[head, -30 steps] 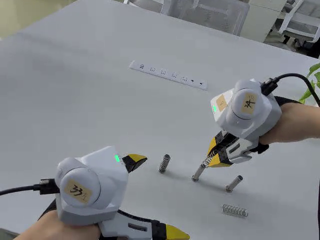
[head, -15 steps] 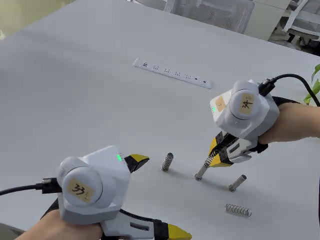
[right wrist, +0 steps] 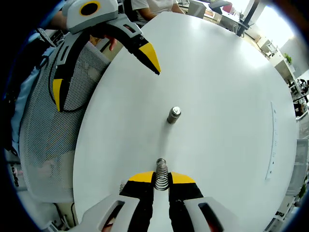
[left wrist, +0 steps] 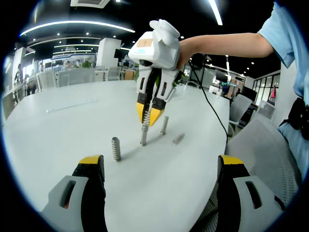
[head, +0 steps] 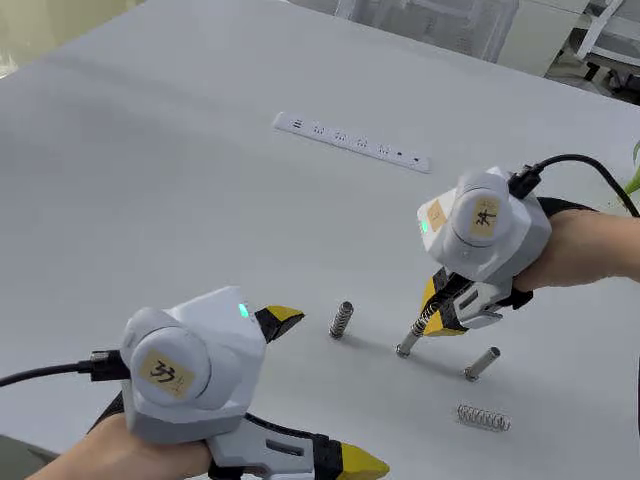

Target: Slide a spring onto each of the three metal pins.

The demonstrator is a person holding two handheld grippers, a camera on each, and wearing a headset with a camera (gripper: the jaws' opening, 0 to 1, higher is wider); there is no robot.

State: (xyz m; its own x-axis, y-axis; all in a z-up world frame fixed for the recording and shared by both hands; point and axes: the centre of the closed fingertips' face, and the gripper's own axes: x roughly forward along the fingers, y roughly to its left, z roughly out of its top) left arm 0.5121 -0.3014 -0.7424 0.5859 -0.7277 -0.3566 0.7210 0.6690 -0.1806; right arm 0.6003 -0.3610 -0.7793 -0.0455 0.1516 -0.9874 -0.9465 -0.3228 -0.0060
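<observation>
Eyes on the right gripper (head: 432, 322): it is seen pinched shut on a spring (head: 419, 324), with its yellow tips tilted down toward the desk (head: 150, 180). The spring is clamped right at the tips and runs down in line with the middle pin (head: 407, 346). Its lower end is met by the pin's top. Whether the coils are already over the pin cannot be told.

Over to the left of that pin, well clear of the right gripper, the left pin (right wrist: 175, 112) is seen upright with a fitted spring (head: 342, 319) wrapped around it. On the other side, the bare pin (head: 481, 363) is found near the right gripper but apart from it. A loose spring (head: 484, 417) is laid flat on the desk just beside that pin, toward the near edge.

Now the left gripper (head: 320, 390): it is held low at the near side, its jaws spread wide with nothing between them, and pointed toward the row of pins. The left pin is the nearest to it, a short way ahead of its tips.

A white power strip (head: 352, 142) is laid further back on the desk.
</observation>
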